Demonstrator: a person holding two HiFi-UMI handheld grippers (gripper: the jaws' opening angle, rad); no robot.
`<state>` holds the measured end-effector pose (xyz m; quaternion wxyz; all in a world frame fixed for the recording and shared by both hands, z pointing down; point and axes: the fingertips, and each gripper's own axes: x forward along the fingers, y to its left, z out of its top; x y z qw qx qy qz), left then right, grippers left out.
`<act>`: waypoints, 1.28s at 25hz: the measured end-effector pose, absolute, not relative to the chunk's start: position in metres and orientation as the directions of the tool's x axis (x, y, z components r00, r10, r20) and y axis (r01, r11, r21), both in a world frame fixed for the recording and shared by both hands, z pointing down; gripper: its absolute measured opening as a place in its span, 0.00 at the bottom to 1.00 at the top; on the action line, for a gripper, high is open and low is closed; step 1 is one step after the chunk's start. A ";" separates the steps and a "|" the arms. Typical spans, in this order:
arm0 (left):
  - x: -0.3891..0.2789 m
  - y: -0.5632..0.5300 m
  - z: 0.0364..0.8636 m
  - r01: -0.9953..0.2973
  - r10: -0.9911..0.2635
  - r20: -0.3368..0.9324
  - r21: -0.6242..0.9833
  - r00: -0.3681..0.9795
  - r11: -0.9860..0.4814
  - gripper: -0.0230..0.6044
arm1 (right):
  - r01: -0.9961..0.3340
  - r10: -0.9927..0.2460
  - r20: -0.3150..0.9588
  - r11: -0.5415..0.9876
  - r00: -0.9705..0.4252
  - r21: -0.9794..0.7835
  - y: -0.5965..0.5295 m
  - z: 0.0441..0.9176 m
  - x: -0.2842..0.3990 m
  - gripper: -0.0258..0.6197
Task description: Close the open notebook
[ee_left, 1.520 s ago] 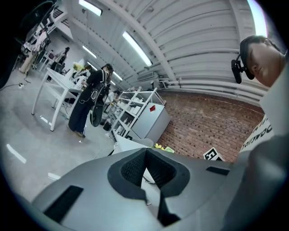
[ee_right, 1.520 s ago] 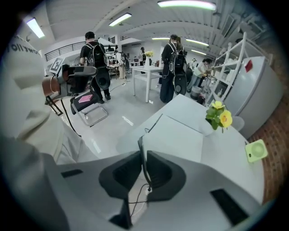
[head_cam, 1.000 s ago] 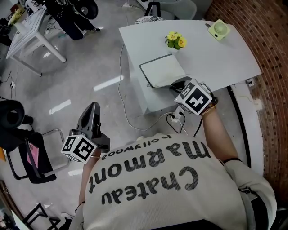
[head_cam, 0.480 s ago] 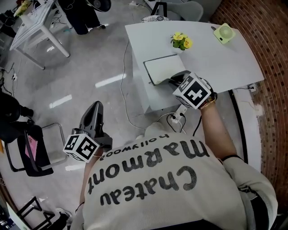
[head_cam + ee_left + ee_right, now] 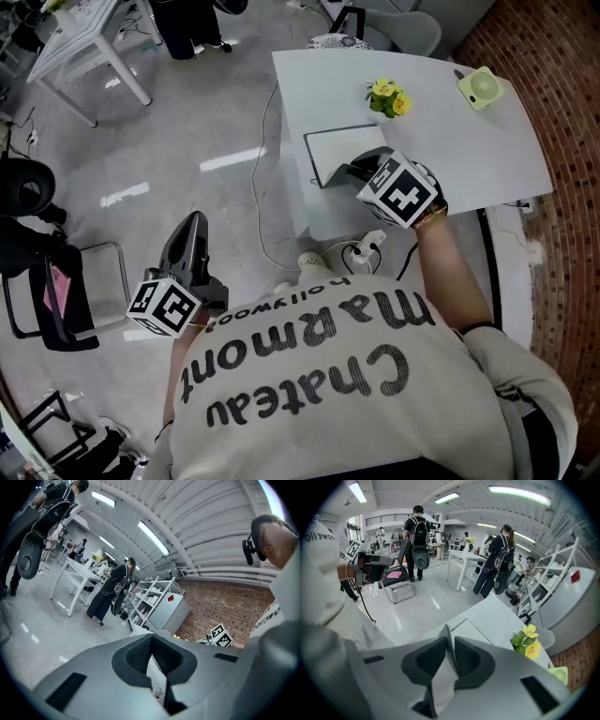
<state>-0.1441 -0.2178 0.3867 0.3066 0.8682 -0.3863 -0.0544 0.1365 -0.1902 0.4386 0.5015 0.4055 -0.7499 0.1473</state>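
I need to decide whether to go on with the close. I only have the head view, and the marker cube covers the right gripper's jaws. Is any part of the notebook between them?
Observer: Yes. In the right gripper view, the right gripper is closed on the cover, a thin sheet standing on edge between the jaws.
Operator: How far up is that cover?
Observer: It rises steeply off the flat page, which lies on the table just beyond the jaws.
Operator: Is the left gripper carrying anything?
Observer: No. In its own view, the left gripper has its jaws together with nothing between them.
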 end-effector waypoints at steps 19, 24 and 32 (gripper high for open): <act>-0.153 -0.223 0.395 -0.712 -0.780 0.188 0.571 0.597 -0.407 0.04 | -0.678 -0.434 0.870 0.714 -0.233 0.175 -0.232 0.448 0.138 0.16; -0.158 -0.225 0.397 -0.724 -0.796 0.189 0.571 0.575 -0.388 0.04 | -0.661 -0.440 0.865 0.727 -0.240 0.186 -0.243 0.451 0.136 0.17; -0.159 -0.227 0.394 -0.748 -0.816 0.207 0.562 0.539 -0.352 0.04 | -0.630 -0.432 0.863 0.754 -0.261 0.187 -0.256 0.454 0.136 0.19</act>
